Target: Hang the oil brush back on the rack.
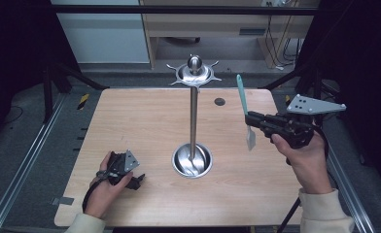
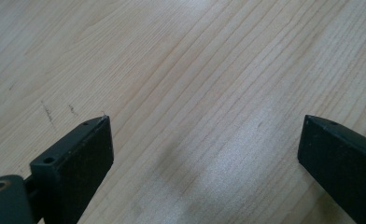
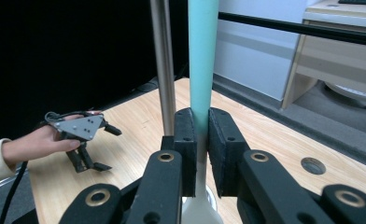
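A round dark hole [image 1: 219, 101] lies in the table [image 1: 145, 121]. Beyond the table stands a wooden desk [image 1: 203, 22]. Cables [image 1: 278, 43] hang beside that desk.

The table [image 1: 145, 121] is showing pale, matt wood grain with faint scuffs. The stand [image 1: 194, 114] is gleaming as polished, mirror-bright metal. The spatula [image 3: 203, 56] is looking like smooth teal plastic or silicone. The gripper jaws are appearing as matt black, finely textured plastic.
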`<state>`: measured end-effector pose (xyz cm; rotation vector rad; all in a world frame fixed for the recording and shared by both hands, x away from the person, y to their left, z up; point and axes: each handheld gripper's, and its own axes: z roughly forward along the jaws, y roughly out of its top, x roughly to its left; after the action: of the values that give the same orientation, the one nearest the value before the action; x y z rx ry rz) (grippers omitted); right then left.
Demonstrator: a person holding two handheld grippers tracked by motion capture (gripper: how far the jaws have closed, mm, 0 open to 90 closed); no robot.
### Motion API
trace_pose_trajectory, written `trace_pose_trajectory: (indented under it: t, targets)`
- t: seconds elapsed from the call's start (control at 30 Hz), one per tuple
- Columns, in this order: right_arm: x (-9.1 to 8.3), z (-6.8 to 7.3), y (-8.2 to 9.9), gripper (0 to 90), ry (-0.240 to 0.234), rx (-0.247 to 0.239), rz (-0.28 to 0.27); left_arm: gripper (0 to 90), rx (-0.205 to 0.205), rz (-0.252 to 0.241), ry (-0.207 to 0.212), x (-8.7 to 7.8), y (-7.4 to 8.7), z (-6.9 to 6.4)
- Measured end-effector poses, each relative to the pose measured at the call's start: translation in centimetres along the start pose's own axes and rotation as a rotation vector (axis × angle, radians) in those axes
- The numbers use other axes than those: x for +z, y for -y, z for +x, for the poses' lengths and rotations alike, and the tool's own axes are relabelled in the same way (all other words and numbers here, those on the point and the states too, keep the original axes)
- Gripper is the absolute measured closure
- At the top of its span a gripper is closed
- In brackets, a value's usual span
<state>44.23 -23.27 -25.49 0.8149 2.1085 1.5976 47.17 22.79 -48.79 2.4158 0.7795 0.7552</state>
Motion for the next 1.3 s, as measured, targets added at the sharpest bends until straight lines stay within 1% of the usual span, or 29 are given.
trace_pose_trajectory:
  t: [0.13,0.53,0.77,0.87,1.3]
  targets:
    - [0.3,0.3,0.0,82.2,-0.015,-0.01,0.001,3.1,0.0,-0.002,-0.001,0.0,0.0,-0.1]
    - [1.1,0.6,-0.3,82.2,-0.052,-0.018,0.001,3.1,0.002,-0.001,0.0,0.0,0.0,0.0]
    - [1.5,0.5,-0.4,82.2,-0.062,-0.016,0.005,3.1,0.0,-0.002,0.004,0.1,0.0,-0.1]
    - [1.7,0.4,-0.5,82.1,-0.068,-0.008,0.009,3.1,0.0,-0.002,0.003,0.1,0.0,-0.1]
    - [1.9,0.3,-0.6,82.1,-0.081,-0.003,0.014,3.1,0.002,-0.001,0.002,0.1,0.0,-0.1]
